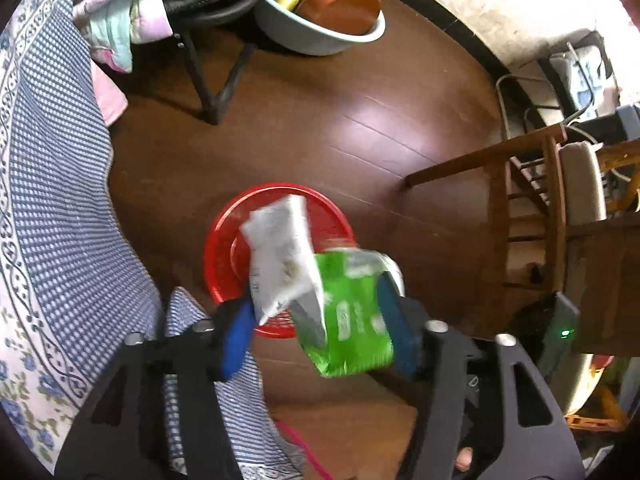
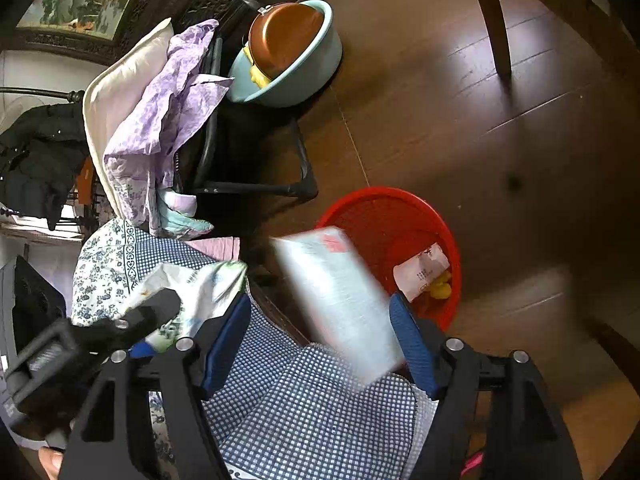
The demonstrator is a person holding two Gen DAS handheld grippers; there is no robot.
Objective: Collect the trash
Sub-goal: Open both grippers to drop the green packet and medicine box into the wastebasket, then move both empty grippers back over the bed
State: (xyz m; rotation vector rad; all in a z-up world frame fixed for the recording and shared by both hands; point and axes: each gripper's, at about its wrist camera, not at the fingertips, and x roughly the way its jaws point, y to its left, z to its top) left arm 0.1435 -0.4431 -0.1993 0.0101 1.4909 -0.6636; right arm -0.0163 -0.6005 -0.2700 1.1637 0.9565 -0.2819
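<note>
Your left gripper [image 1: 316, 316] gapes around upright green [image 1: 352, 316] and white wrappers [image 1: 282, 256]; your right gripper [image 2: 320, 336], open, frames a tilted white packet [image 2: 340, 304]. Only its view shows trash inside the red basket [image 2: 400, 208].

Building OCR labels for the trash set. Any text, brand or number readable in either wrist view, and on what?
Nothing is legible.
green packet: white print, motion-blurred.
white wrapper: grey marks, blurred.
white box: red mark near its top, blurred.
paper scrap in the red basket: small dark characters and a red mark, too small to read.
</note>
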